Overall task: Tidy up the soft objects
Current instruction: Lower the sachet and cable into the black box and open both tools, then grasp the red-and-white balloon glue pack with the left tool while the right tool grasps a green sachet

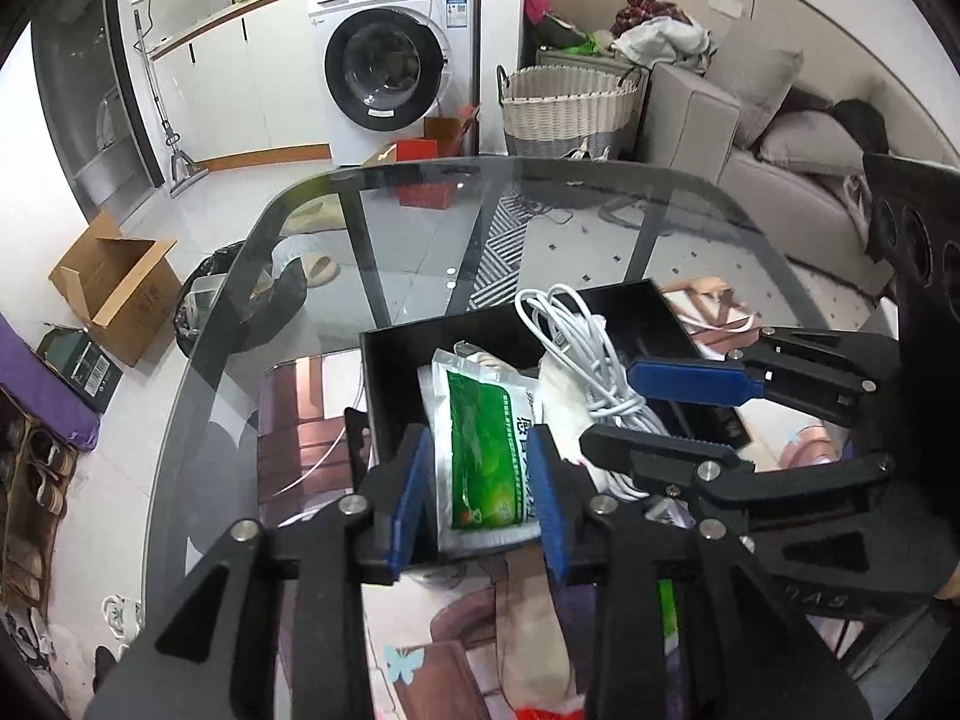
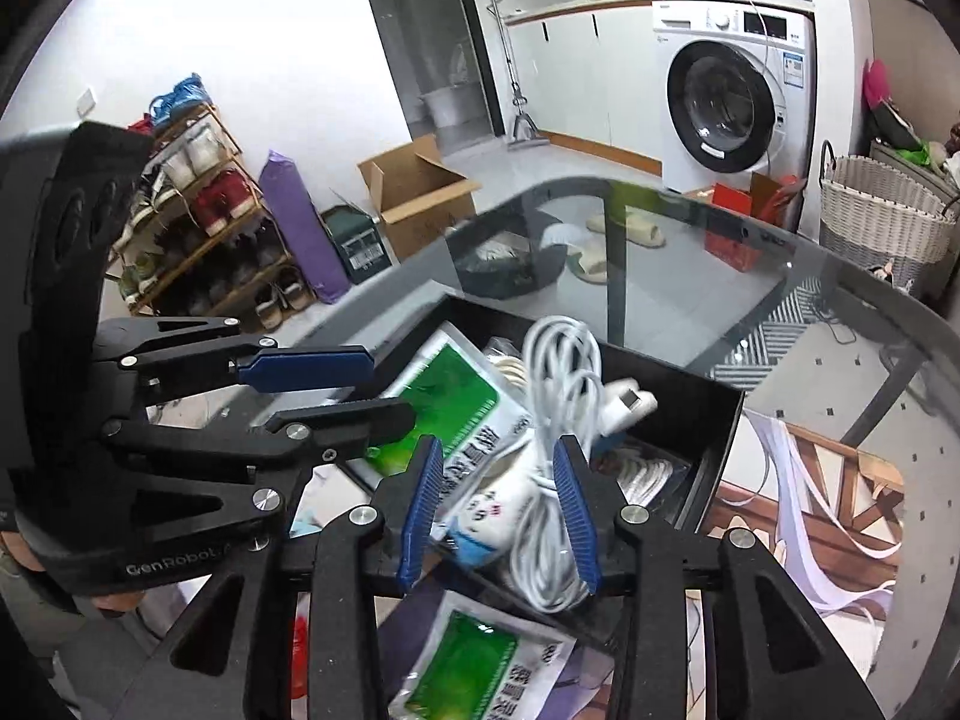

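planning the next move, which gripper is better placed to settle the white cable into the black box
Right: its fingers already flank the coiled white cable over the black box; the left gripper straddles the green-and-white sachet.

Green-and-white sachet (image 1: 486, 450), white cable (image 2: 555, 468), black tray (image 1: 384, 384)

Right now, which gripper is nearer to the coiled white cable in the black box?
Right. The right gripper straddles the white cable with its fingers on either side. The left gripper sits beside it, around the green sachet.
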